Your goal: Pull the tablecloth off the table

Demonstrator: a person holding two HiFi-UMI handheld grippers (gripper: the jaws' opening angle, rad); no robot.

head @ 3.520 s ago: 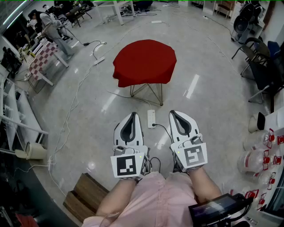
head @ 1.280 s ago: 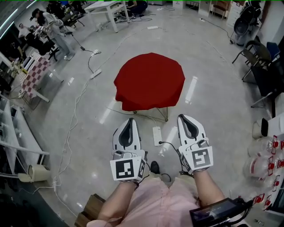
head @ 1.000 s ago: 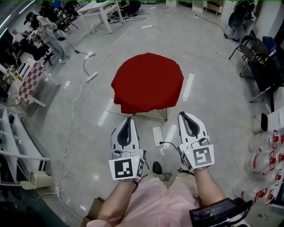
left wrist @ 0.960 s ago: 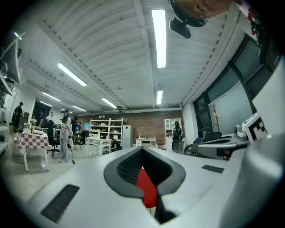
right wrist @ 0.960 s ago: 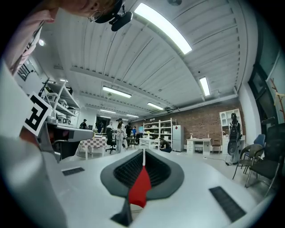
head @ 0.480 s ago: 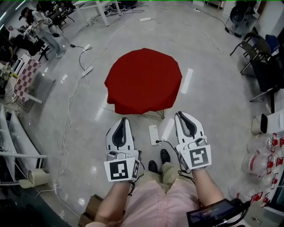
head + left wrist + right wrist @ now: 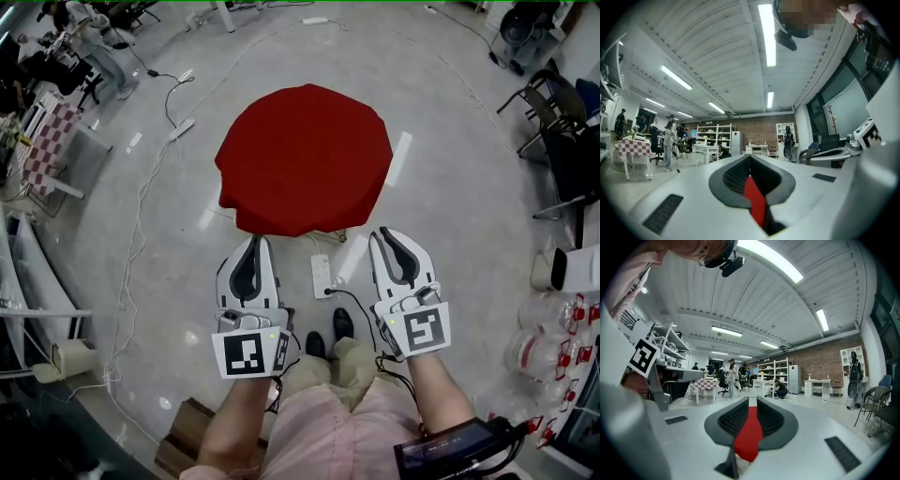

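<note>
The red tablecloth (image 7: 305, 155) lies spread over the small round desk (image 7: 325, 234) in the middle of the pale floor (image 7: 450, 187), hanging down all round so that only a bit of the thin wire legs shows under the near hem. The person stands right in front of it, both arms held out side by side and roughly level. The left gripper (image 7: 251, 242) points at the near edge of the cloth, just short of it, its fingers (image 7: 267, 272) pressed together with nothing caught between them; only a sliver of red shows beyond the tips. The right gripper (image 7: 389, 234) sits beside the hem too, and its fingers (image 7: 417, 267) have just been opening: they stand a narrow slot apart, with the cloth seen through the slot ahead of them, not pinched. A white power strip (image 7: 321, 275) with its black cable lies on the floor between the two grippers, and the person's dark shoes (image 7: 343, 322) stand just behind it. Dark chairs (image 7: 553, 122) stand off to the right.
</note>
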